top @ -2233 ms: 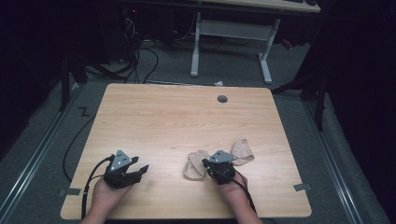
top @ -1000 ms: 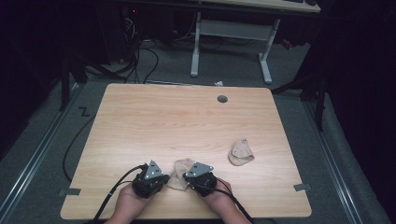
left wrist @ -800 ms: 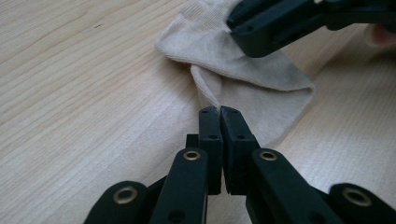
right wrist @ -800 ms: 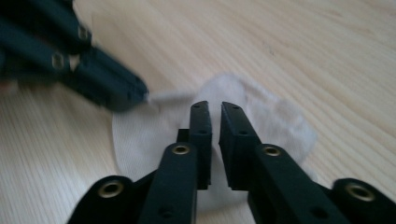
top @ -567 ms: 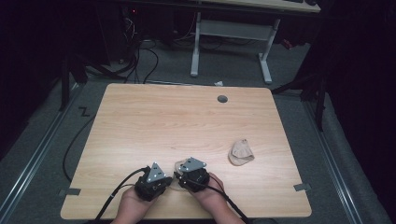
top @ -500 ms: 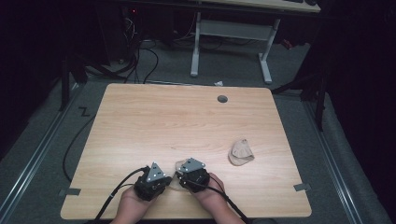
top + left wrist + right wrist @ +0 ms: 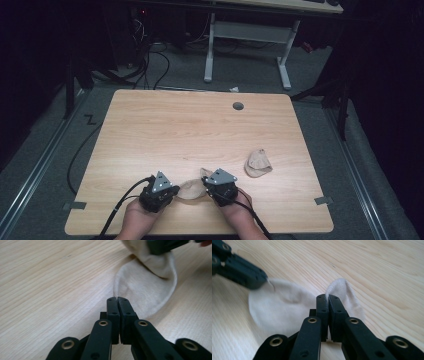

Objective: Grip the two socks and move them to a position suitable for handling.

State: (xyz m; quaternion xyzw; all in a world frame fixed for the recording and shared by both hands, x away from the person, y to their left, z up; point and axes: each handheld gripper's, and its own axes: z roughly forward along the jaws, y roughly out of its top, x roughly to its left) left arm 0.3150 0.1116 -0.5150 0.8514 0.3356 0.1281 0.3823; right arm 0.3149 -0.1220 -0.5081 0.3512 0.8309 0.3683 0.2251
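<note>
Because the table (image 7: 150, 130) is wide and flat, with a smooth wooden top, a thin cloth thing has nothing to catch on and will slide across it easily. Close to the near edge of the tabletop, about in the middle of that edge, lies a small beige sock (image 7: 191, 189), stretched between the two tongs. A second sock (image 7: 258, 163) of the same colour lies crumpled nearer the right edge, well apart from the hands. The sock in hand is, I judge, very light and quite soft: it sags and folds, it cannot break, and only a pinch on its edge will hold it. The left gripper (image 7: 117, 299) has its jaws fully closed on the thin hem at one end of the sock (image 7: 147, 287). The right gripper (image 7: 327, 297) has just been closing, and its jaws are now pressed together on the stitched rim at the other end of the sock (image 7: 287, 307). I think the best places to hold are these two opposite edges, because the cloth then stays spread. A grip on the middle would probably only bunch it up.
</note>
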